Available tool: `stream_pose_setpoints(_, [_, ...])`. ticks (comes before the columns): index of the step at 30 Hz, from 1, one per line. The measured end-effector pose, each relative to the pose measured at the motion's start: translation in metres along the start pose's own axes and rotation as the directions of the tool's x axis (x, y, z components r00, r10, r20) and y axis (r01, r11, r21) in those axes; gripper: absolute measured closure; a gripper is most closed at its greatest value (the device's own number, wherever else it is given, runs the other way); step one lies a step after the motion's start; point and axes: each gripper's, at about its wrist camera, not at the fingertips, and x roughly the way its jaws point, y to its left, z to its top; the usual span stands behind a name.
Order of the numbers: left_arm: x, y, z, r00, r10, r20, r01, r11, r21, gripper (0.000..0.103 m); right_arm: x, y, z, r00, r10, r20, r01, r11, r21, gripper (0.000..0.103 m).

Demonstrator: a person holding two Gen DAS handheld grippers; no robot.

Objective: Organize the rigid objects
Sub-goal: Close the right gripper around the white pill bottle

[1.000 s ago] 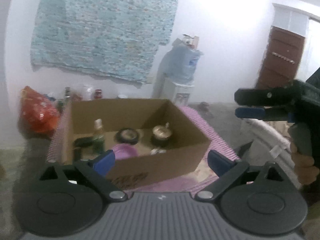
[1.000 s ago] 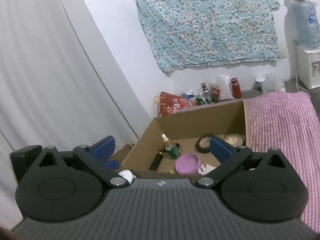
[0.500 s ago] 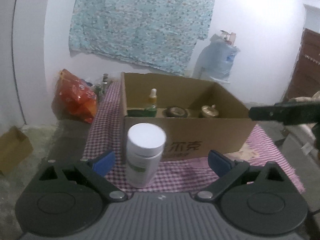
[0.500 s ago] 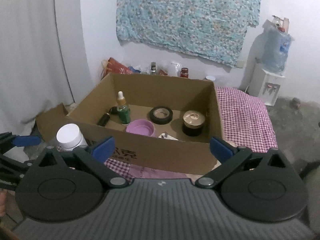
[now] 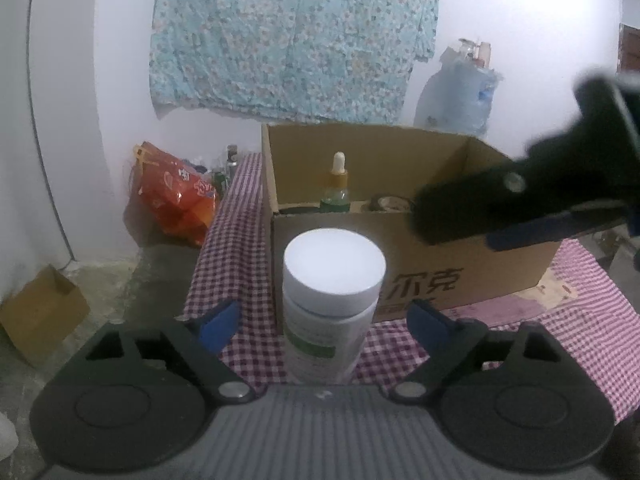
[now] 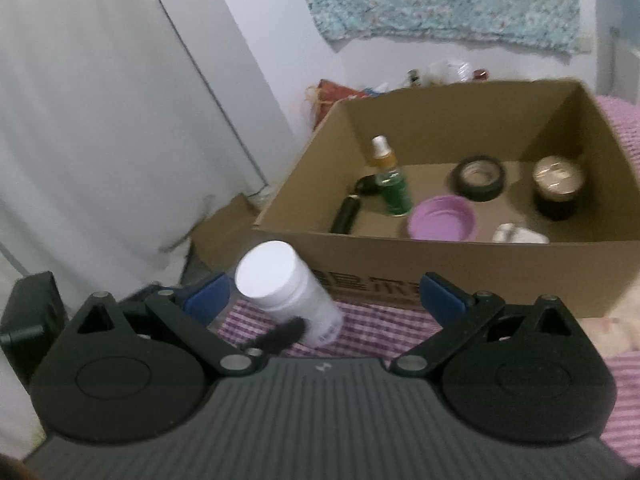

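- Standing upright on the checked cloth (image 5: 240,240), a white-lidded bottle (image 5: 332,304) is sitting between the blue pads of the left hand-held gripper (image 5: 322,322); the jaws are closing, with a gap showing on either side, so nothing is gripped.
- Looking from the left wrist, only the dropper bottle (image 5: 337,184) and a dark tape roll (image 5: 390,203) are peeking over the near wall of the cardboard box (image 5: 440,276), which is carrying printed characters.
- Looking from the right wrist, the box floor is opening up: dropper bottle, tape roll, purple bowl (image 6: 442,222), gold-lidded dark jar (image 6: 558,186), a black stick-like item (image 6: 346,214) and a small white object (image 6: 518,235).
- Hovering released, the right hand-held gripper (image 6: 324,298) is holding nothing; the white bottle is lying just ahead of its left pad, outside the box's near corner.
- Crossing the left view at the right, the right hand-held gripper's blurred black body is hiding part of the box rim and interior.
- Hanging behind: a floral cloth (image 5: 292,36) on the wall; an orange bag (image 5: 176,192), a water jug (image 5: 456,98) and a small carton (image 5: 40,312) on the floor.
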Motion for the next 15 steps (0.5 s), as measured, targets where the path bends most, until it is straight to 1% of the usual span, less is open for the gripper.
stream_pose_setpoints(1, [0.003,0.001,0.000,1.000,-0.002,-0.006,0.002,1.000,0.000,0.018,0.004,0.000,0.001,1.000,0.021,-0.005,-0.021,1.000,0.007,0.002])
stream_pose_setpoints(3, [0.008,0.002,0.000,1.000,-0.011,-0.017,0.011,1.000,-0.005,0.026,0.015,0.002,0.004,0.998,0.055,-0.018,-0.055,0.998,0.019,0.002])
stream_pose_setpoints(7, [0.016,0.004,0.003,0.999,-0.018,-0.048,0.018,1.000,-0.016,0.036,0.037,0.004,0.006,0.994,0.101,-0.042,-0.099,0.994,0.056,0.003])
stream_pose_setpoints(9, [0.018,0.004,0.004,0.998,-0.020,-0.056,0.019,1.000,-0.023,0.042,0.044,0.004,0.007,0.991,0.122,-0.049,-0.118,0.990,0.073,0.009])
stream_pose_setpoints(11, [0.021,0.005,0.007,0.998,-0.023,-0.063,0.021,0.999,-0.029,0.045,0.047,0.004,0.006,0.990,0.130,-0.054,-0.125,0.989,0.085,0.013])
stream_pose_setpoints(13, [0.022,0.005,0.008,0.998,-0.015,-0.065,0.013,1.000,-0.028,0.047,0.052,0.004,0.007,0.988,0.141,-0.062,-0.134,0.986,0.101,0.021])
stream_pose_setpoints(15, [0.022,0.006,0.008,0.998,-0.020,-0.065,0.018,0.999,-0.034,0.048,0.055,0.002,0.007,0.986,0.153,-0.071,-0.143,0.982,0.123,0.032])
